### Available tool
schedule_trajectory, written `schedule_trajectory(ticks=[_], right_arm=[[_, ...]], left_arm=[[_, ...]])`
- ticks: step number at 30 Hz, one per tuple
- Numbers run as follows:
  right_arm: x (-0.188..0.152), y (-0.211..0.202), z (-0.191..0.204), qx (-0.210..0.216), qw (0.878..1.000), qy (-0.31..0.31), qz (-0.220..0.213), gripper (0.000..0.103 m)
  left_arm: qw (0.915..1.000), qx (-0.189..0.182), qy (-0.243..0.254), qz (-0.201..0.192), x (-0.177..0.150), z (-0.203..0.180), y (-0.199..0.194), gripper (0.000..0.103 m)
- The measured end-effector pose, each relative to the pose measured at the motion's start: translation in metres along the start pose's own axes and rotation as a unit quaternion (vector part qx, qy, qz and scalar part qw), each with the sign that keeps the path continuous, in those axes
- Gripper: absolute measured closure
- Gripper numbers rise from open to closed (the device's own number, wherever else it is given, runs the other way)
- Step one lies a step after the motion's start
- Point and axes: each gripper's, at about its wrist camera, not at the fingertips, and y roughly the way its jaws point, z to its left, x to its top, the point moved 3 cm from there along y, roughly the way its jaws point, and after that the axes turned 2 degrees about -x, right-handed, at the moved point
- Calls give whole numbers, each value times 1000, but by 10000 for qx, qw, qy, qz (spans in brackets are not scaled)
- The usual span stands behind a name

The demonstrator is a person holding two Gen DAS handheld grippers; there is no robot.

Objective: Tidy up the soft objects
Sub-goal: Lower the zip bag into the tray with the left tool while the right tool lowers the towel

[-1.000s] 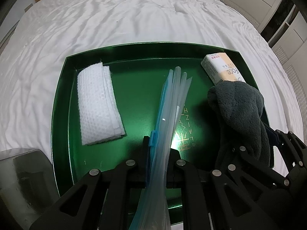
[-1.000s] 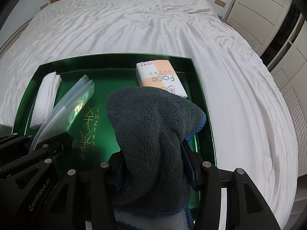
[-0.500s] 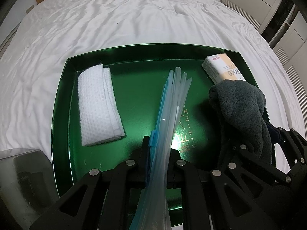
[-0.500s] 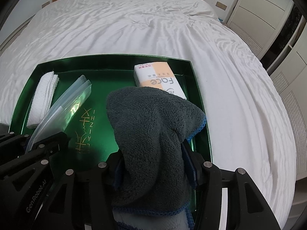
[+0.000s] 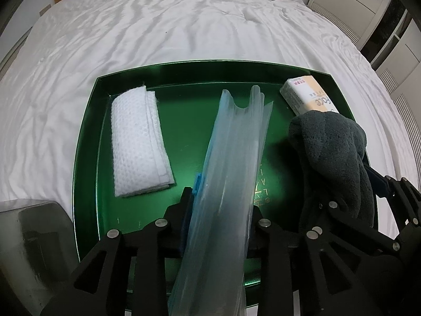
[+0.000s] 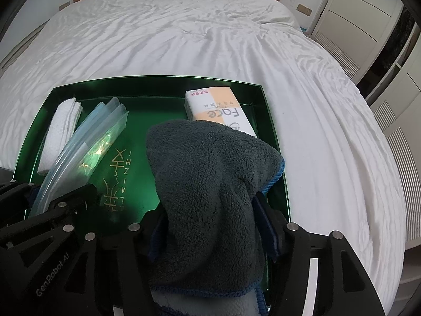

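Both grippers had just been easing apart over the shiny green tray [image 5: 86, 142], left gripper [image 5: 219, 210] loosening round the clear blue-edged plastic bags [image 5: 234, 163], right gripper [image 6: 210, 226] round the fluffy dark grey towel [image 6: 210, 173] (dropping them in, I reckon).

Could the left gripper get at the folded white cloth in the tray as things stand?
Probably not yet: the way to the white cloth in the green tray is free, but the left gripper, jaws just opening, has the clear plastic bags between them.
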Motion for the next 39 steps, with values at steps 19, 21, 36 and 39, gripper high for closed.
schedule_trajectory(ticks=[19, 21, 36, 39], right_arm=[[-1, -6, 0, -79, 9999, -75, -103, 29], [-1, -8, -1, -94, 9998, -64, -131, 27], [-2, -18, 1, -174, 9995, -36, -253, 20], [-1, -21, 2, -177, 9994, -40, -295, 20]], left_arm=[[9999, 82, -127, -74, -3, 3, -2, 76], [9998, 115, -140, -109, -3, 4, -4, 74], [9992, 222, -222, -231, -8, 14, -15, 63], [9991, 233, -236, -261, -8, 14, -18, 63]])
